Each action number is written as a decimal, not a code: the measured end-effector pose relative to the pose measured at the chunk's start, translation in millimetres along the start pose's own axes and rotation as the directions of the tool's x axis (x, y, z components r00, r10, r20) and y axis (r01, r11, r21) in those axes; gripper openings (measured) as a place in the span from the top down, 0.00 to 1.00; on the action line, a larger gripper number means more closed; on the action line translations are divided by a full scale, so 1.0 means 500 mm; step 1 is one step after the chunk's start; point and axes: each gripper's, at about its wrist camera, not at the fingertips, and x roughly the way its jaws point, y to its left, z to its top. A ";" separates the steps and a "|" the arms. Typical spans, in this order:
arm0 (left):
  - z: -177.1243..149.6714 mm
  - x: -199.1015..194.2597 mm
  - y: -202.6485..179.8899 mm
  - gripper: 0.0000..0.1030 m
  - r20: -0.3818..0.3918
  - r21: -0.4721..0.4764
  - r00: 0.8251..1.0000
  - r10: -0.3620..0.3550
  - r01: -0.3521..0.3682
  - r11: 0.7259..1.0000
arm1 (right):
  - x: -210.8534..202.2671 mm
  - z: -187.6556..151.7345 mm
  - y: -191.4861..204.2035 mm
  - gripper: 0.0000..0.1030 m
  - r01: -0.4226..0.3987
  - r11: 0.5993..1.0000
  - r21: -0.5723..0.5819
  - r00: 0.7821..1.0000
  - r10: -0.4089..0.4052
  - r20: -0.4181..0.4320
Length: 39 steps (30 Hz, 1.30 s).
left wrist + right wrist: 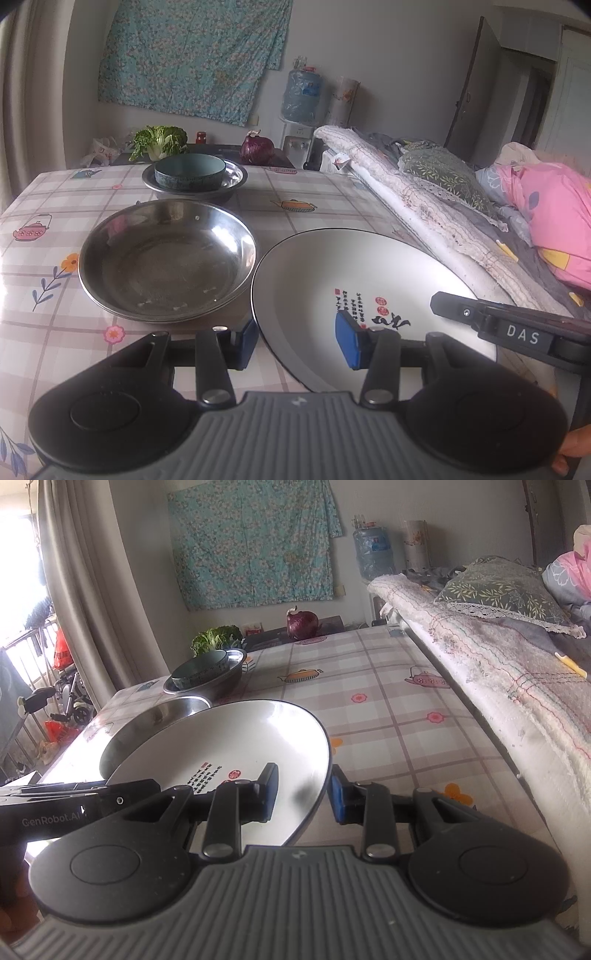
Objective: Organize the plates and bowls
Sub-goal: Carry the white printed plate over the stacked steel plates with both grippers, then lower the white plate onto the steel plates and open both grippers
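Note:
A white plate (pixel 354 269) with red and black writing lies on the table at the right. My left gripper (pixel 297 341) is open, its fingers straddling the plate's near left rim. My right gripper (pixel 303 792) is also open, its fingers astride the plate's (pixel 236 738) right rim, one pad over the plate and one outside. A stack of steel plates (pixel 166 258) sits left of the white plate. Farther back a teal bowl (pixel 190 171) rests in a steel bowl (pixel 232 177); both show in the right wrist view (pixel 201 670).
The table has a checked cloth with teapots and flowers (pixel 388 701). A bed with blankets (pixel 498 635) runs along its right side. A red onion (pixel 256 147) and greens (pixel 159 140) lie beyond the far edge. The right gripper's body (pixel 517 325) shows in the left view.

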 end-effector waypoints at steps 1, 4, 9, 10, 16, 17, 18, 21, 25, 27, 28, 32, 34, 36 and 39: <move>0.001 -0.002 0.001 0.55 0.003 -0.001 1.000 0.000 0.000 1.000 | -0.001 0.001 0.002 0.72 0.000 1.000 -0.001 1.000 0.000 0.002; 0.004 -0.006 0.003 0.55 0.010 -0.006 1.000 0.002 -0.002 1.000 | -0.006 0.005 0.007 0.72 -0.003 1.000 -0.004 1.000 0.003 0.009; 0.010 -0.014 0.012 0.55 0.021 -0.015 1.000 0.007 -0.007 1.000 | -0.009 0.012 0.016 0.72 -0.009 1.000 -0.008 1.000 0.009 0.015; 0.012 -0.015 0.015 0.55 0.024 -0.018 1.000 0.009 -0.009 1.000 | -0.008 0.015 0.020 0.72 -0.012 1.000 -0.009 1.000 0.012 0.017; 0.027 -0.020 0.043 0.55 0.043 -0.041 0.999 0.025 -0.024 0.999 | 0.003 0.034 0.042 0.72 -0.030 0.999 -0.020 0.999 0.031 0.025; 0.029 -0.021 0.051 0.55 0.044 -0.046 0.999 0.029 -0.027 0.999 | 0.007 0.038 0.048 0.72 -0.034 0.999 -0.022 0.999 0.034 0.025; 0.031 -0.021 0.059 0.55 0.045 -0.052 0.998 0.033 -0.031 0.998 | 0.011 0.041 0.054 0.72 -0.037 0.999 -0.024 0.999 0.038 0.024; 0.040 -0.019 0.085 0.55 0.044 -0.067 0.998 0.049 -0.046 0.997 | 0.031 0.052 0.076 0.72 -0.052 0.998 -0.034 0.998 0.052 0.021; 0.051 -0.012 0.126 0.55 0.038 -0.089 0.996 0.078 -0.074 0.993 | 0.072 0.064 0.109 0.72 -0.075 0.996 -0.040 0.997 0.075 0.003; 0.056 -0.007 0.150 0.55 0.029 -0.103 0.995 0.095 -0.091 0.990 | 0.094 0.066 0.129 0.72 -0.087 0.995 -0.042 0.996 0.087 -0.010; 0.058 -0.004 0.162 0.55 0.024 -0.111 0.994 0.103 -0.100 0.989 | 0.107 0.068 0.138 0.72 -0.094 0.995 -0.042 0.995 0.094 -0.019; 0.064 0.010 0.209 0.55 0.004 -0.140 0.991 0.134 -0.133 0.981 | 0.158 0.072 0.177 0.72 -0.123 0.991 -0.049 0.991 0.120 -0.056; 0.067 0.019 0.230 0.55 -0.009 -0.154 0.989 0.146 -0.146 0.977 | 0.184 0.074 0.195 0.72 -0.133 0.990 -0.052 0.989 0.129 -0.074; 0.070 0.029 0.249 0.55 -0.022 -0.163 0.988 0.154 -0.155 0.974 | 0.207 0.075 0.210 0.72 -0.142 0.988 -0.055 0.987 0.136 -0.089; 0.071 0.043 0.268 0.55 -0.046 -0.175 0.986 0.158 -0.163 0.971 | 0.241 0.075 0.225 0.72 -0.146 0.988 -0.053 0.984 0.140 -0.113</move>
